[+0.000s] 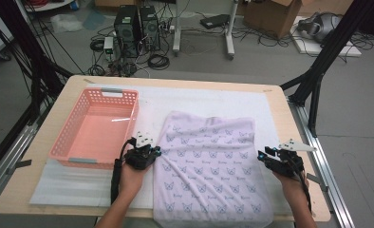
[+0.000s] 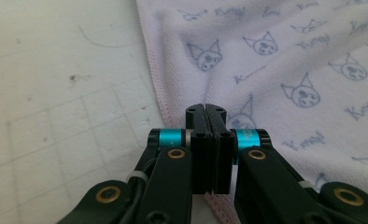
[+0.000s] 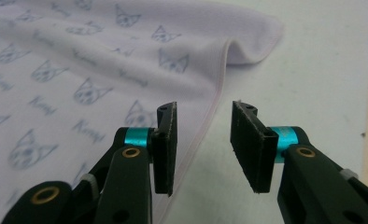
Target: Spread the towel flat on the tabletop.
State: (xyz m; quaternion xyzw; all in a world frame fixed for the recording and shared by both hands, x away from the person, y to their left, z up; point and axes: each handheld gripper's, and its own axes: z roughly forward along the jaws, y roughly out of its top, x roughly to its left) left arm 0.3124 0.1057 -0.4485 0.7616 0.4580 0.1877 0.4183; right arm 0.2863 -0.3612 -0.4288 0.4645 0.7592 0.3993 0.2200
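A pale lilac towel (image 1: 209, 161) printed with small cat faces lies flat on the white mat, its near end hanging over the table's front edge. My left gripper (image 1: 157, 151) rests at the towel's left edge. In the left gripper view its jaws (image 2: 205, 108) are pressed together right over the pink hem of the towel (image 2: 289, 56), and I see no cloth between the pads. My right gripper (image 1: 262, 156) sits at the towel's right edge. It is open (image 3: 204, 114), with the hem of the towel (image 3: 79, 60) running under the gap between its pads.
A pink plastic basket (image 1: 102, 91) with nothing in it stands on the left of the white mat (image 1: 199, 95), just beyond my left hand. The wooden table (image 1: 281, 102) ends close to my right gripper. Computers, cables and boxes lie on the floor behind.
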